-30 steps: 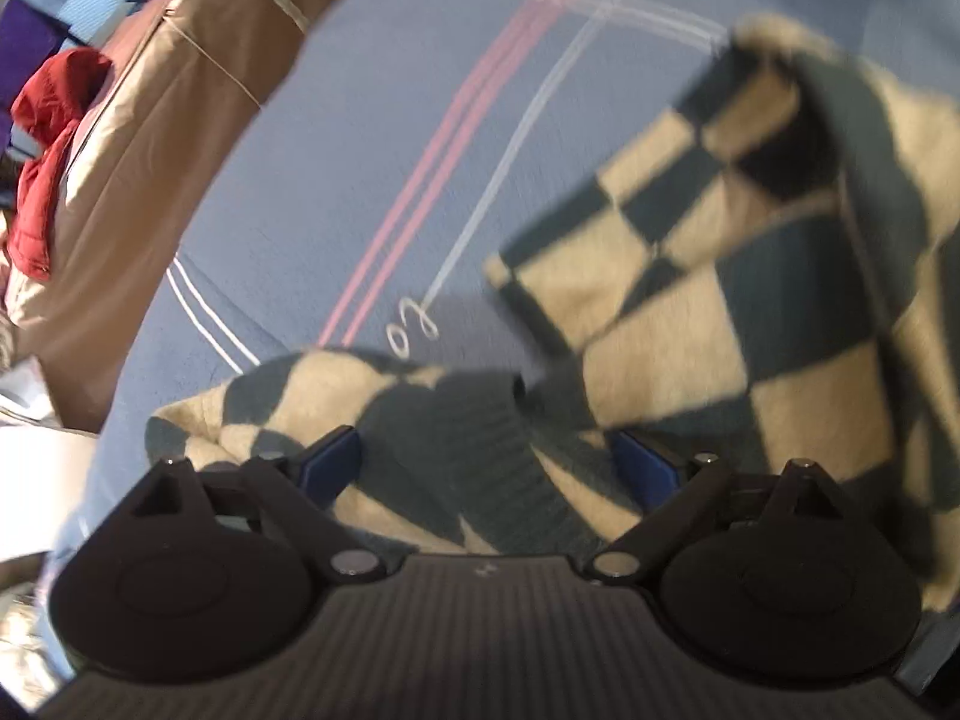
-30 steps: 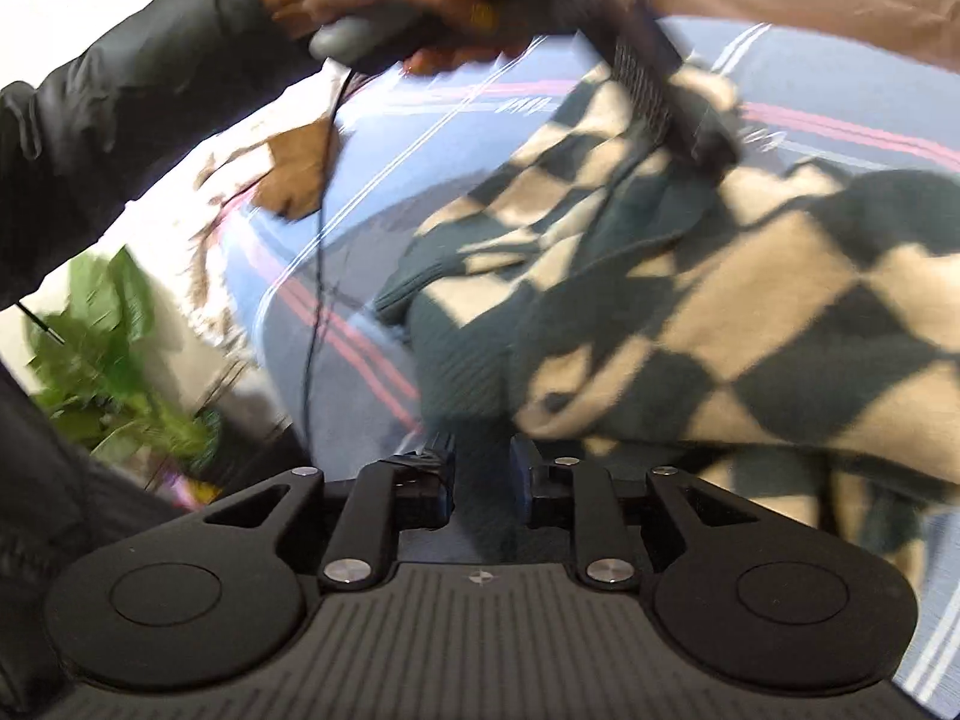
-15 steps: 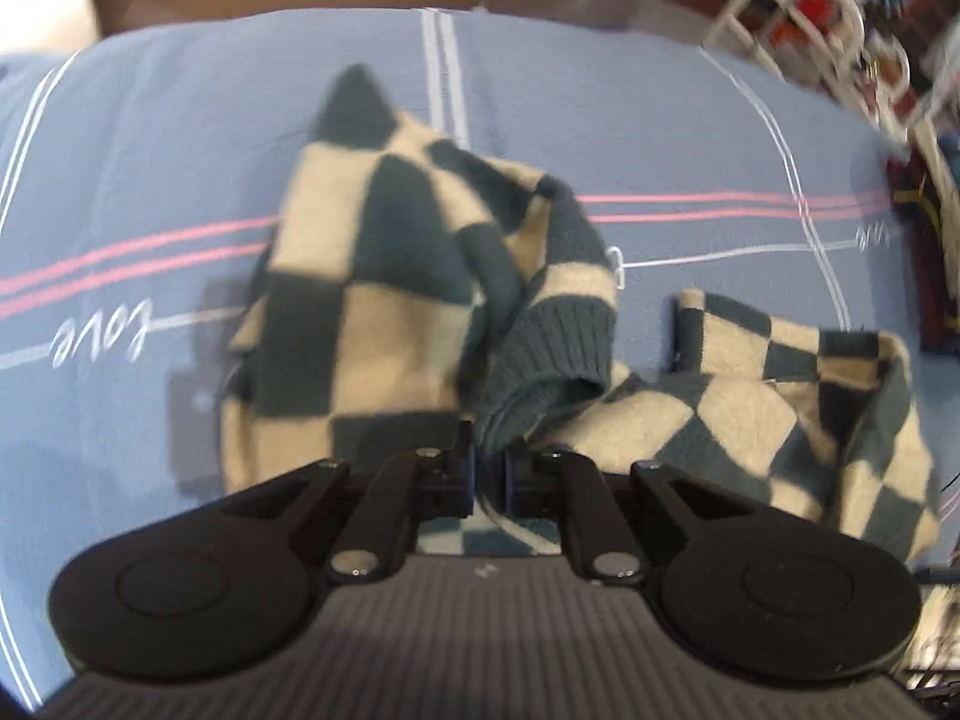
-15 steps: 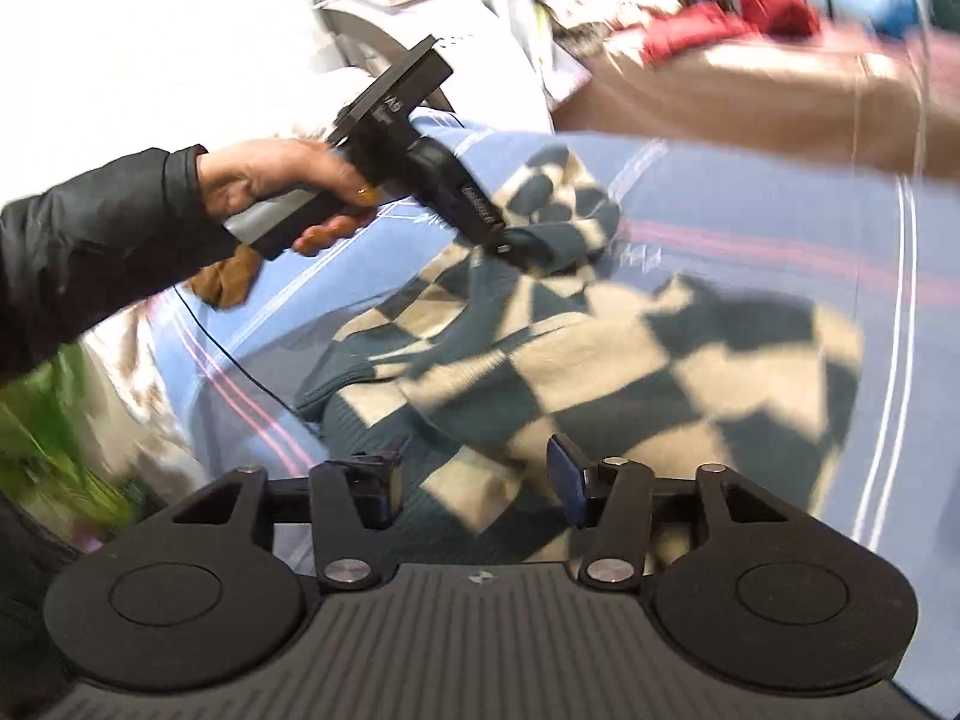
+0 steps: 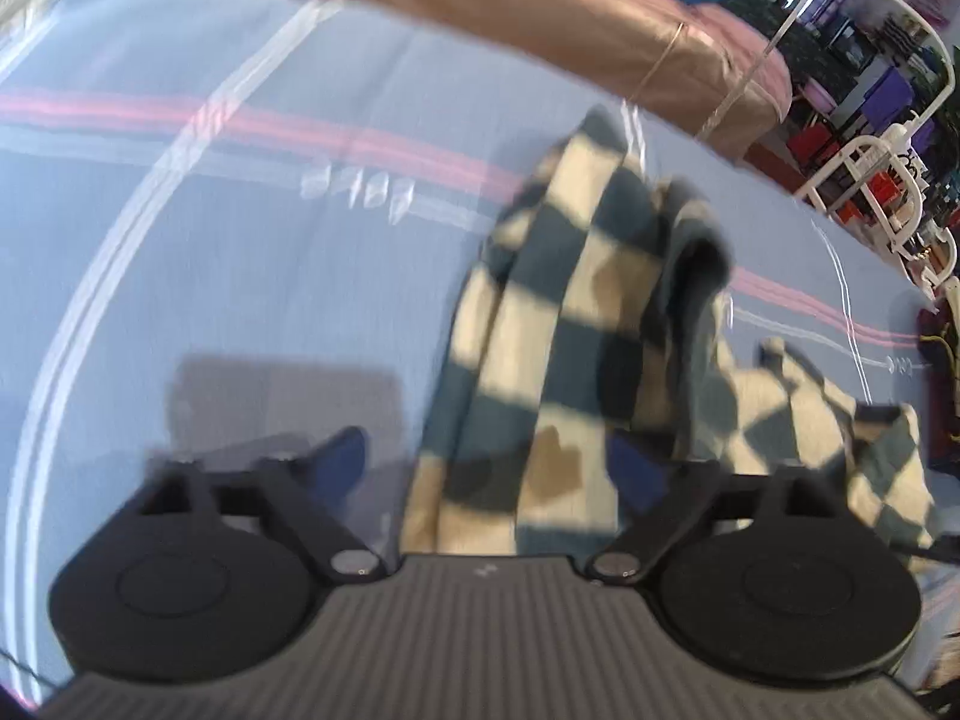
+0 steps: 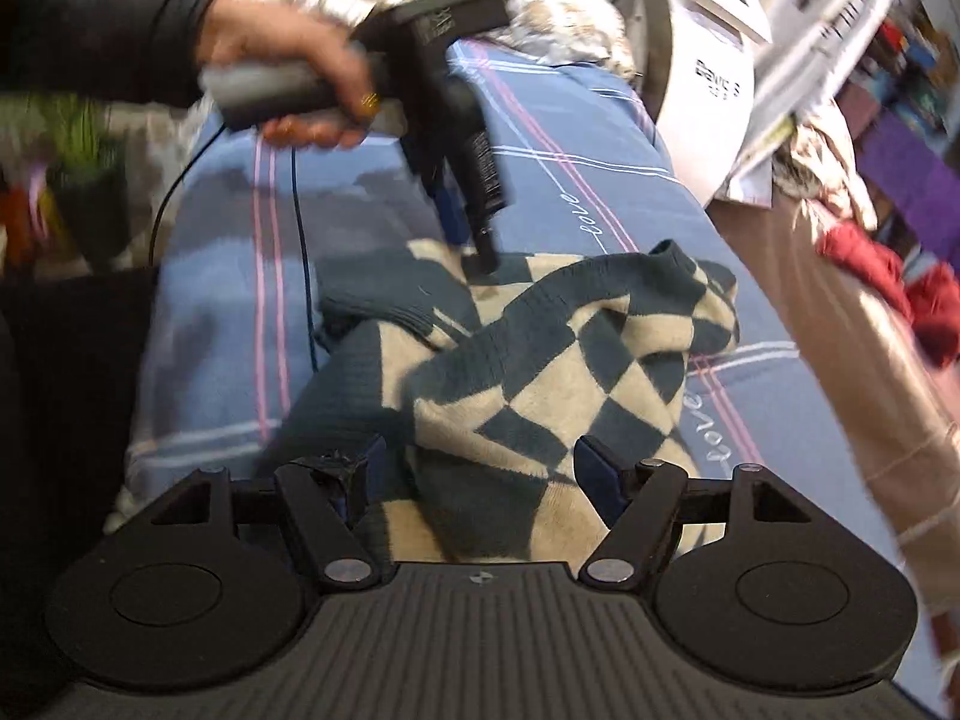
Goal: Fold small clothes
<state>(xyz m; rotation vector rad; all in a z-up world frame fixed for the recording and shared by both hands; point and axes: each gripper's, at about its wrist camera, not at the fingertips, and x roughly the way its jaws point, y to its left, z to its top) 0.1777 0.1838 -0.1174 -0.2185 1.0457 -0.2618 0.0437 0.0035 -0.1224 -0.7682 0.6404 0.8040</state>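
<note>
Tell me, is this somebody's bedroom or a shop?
Probably a lived-in bedroom at home, not a shop. A checkered sweater lies on a blue striped bedsheet printed with "love", a brown blanket is heaped behind it, and a white drying rack stands beside the bed.

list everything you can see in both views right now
checkered sweater: one, dark green and cream, crumpled on the bed
bedsheet: one, blue with pink and white stripes and "love" lettering, under the sweater
brown cover: one, tan, beyond the sheet's far edge
red cloth: one, dark red, lying on the brown cover
white appliance: one, white, past the bed's far edge
white rack: one, white, far right of the left wrist view
black cable: one, hanging from the left gripper over the sheet
left gripper: jaws open, over the sweater's edge
left hand: holds the left gripper's handle
right gripper: jaws open, sweater between them
</note>
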